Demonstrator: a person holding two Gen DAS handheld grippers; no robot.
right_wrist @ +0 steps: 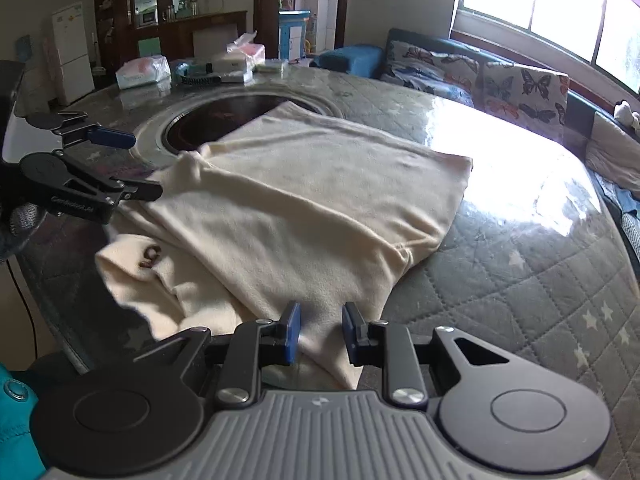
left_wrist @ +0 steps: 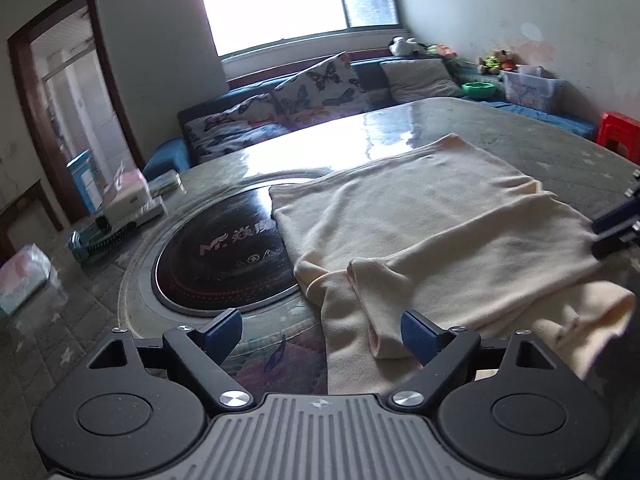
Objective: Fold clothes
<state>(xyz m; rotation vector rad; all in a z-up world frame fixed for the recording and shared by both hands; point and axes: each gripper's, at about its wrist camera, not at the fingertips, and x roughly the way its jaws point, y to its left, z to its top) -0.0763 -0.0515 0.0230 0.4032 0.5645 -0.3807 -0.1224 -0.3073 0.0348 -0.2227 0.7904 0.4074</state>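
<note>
The cream garment (right_wrist: 304, 200) lies partly folded on the desk (right_wrist: 520, 280), its far corner over the round hob (left_wrist: 224, 256). The left claw (left_wrist: 320, 338) is held wide open, empty, at the sleeve cuff (left_wrist: 376, 304). The right claw (right_wrist: 320, 332) is narrowly parted astride the near hem; a firm grip cannot be confirmed. Edges should be pinched fully and lifted evenly, so layers stay aligned.

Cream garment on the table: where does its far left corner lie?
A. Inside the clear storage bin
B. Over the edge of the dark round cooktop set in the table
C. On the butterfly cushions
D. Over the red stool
B: the cream garment spreads across the table and its corner overlaps the rim of the dark round cooktop.
</note>
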